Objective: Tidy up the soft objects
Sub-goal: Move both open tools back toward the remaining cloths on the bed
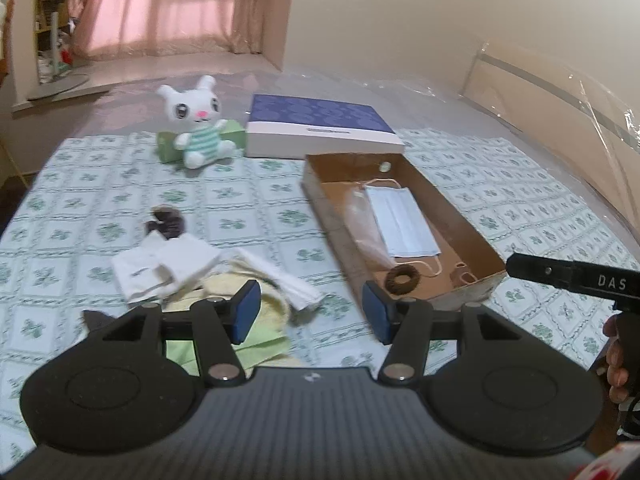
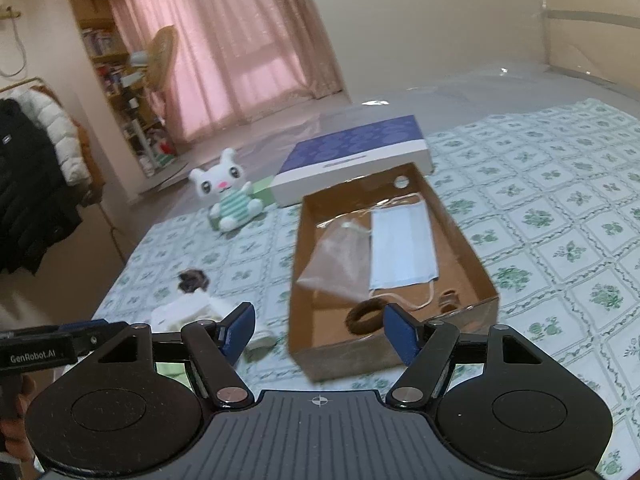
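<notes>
An open cardboard box (image 1: 460,216) (image 2: 476,256) lies on the green-patterned bedspread. Inside it are a blue face mask (image 1: 400,220) (image 2: 402,246), a clear plastic bag (image 1: 362,220) (image 2: 340,260) and a brown hair scrunchie (image 1: 402,279) (image 2: 366,316). A pile of white and yellow-green cloths (image 1: 192,272) (image 2: 188,312) lies left of the box, with a dark brown scrunchie (image 1: 168,220) (image 2: 194,280) behind it. My left gripper (image 1: 312,312) is open and empty, above the cloths. My right gripper (image 2: 320,332) is open and empty, at the box's near end.
A white plush bunny (image 1: 200,128) (image 2: 230,196) sits against a green block (image 1: 166,146). A blue and white box lid (image 1: 320,128) (image 2: 356,160) lies behind the cardboard box. A coat rack (image 2: 36,168) stands at left.
</notes>
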`<state>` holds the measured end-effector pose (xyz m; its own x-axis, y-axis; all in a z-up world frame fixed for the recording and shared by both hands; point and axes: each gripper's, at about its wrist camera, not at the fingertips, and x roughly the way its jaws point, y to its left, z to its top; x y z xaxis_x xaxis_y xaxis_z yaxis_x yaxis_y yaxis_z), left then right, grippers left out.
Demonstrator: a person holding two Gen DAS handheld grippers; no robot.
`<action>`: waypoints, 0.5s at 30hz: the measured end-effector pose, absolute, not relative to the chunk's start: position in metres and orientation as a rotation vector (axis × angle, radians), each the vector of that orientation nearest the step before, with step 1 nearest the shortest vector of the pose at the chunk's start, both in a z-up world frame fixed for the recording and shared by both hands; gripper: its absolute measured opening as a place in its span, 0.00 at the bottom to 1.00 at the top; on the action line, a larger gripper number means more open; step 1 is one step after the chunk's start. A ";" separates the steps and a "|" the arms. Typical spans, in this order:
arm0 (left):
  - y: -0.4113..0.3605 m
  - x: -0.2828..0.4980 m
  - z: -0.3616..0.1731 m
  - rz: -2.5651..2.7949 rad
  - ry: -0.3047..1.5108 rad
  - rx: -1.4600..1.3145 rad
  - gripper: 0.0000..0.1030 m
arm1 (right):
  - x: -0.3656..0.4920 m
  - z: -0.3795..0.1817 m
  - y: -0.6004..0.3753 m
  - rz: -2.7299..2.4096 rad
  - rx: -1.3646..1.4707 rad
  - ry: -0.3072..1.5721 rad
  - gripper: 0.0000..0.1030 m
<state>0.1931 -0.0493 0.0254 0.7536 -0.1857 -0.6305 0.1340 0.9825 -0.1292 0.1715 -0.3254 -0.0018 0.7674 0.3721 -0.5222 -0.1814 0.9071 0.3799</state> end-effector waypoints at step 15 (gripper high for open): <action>0.002 0.140 0.022 -0.053 0.701 -0.085 0.52 | 0.152 -0.020 -0.265 0.462 0.262 0.707 0.69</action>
<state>0.1405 0.0022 0.0221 0.7630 -0.0771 -0.6418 0.0199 0.9952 -0.0959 0.1518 -0.2650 -0.0199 0.6663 0.4905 -0.5616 -0.3172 0.8681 0.3818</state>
